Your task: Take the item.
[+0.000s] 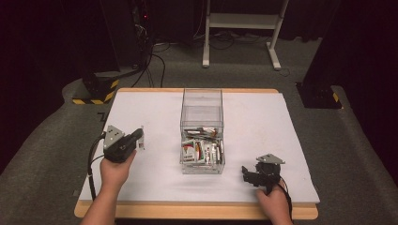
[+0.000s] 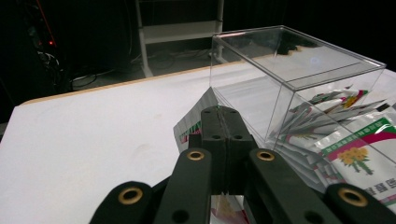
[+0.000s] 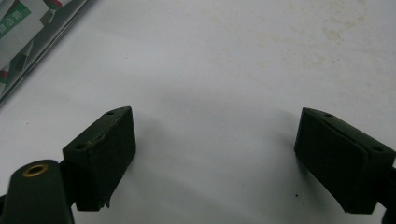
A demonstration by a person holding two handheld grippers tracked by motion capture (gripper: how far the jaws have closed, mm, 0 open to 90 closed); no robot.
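Nearest the lower edge of the high view, the person's two hands enter from below, each holding a tool above the white counter [image 1: 155, 178]. The right tool [image 1: 245, 172] sits at the near right of the counter, well apart from the clear box [image 1: 202, 101]; in the right gripper view its jaws stand spread wide, with bare white surface between them and nothing held. The left tool [image 1: 139, 136] lies at the left, slightly farther in; in the left gripper view its jaws are pressed together on a sachet [image 2: 191, 125], a thin silver packet with red and green print whose upper edge projects beyond the jaw tips. In the high view the sachet [image 1: 141, 139] appears as a small pale sliver at the tool's tip, held clear of the box and to its left. At the middle of the counter stands the clear box, tall, rectangular and transparent, its lower part loosely heaped with sachets [image 1: 202, 151] of the same kind. Beyond the counter's far edge lie grey floor, dark cables and the white legs of a frame [image 1: 241, 28].
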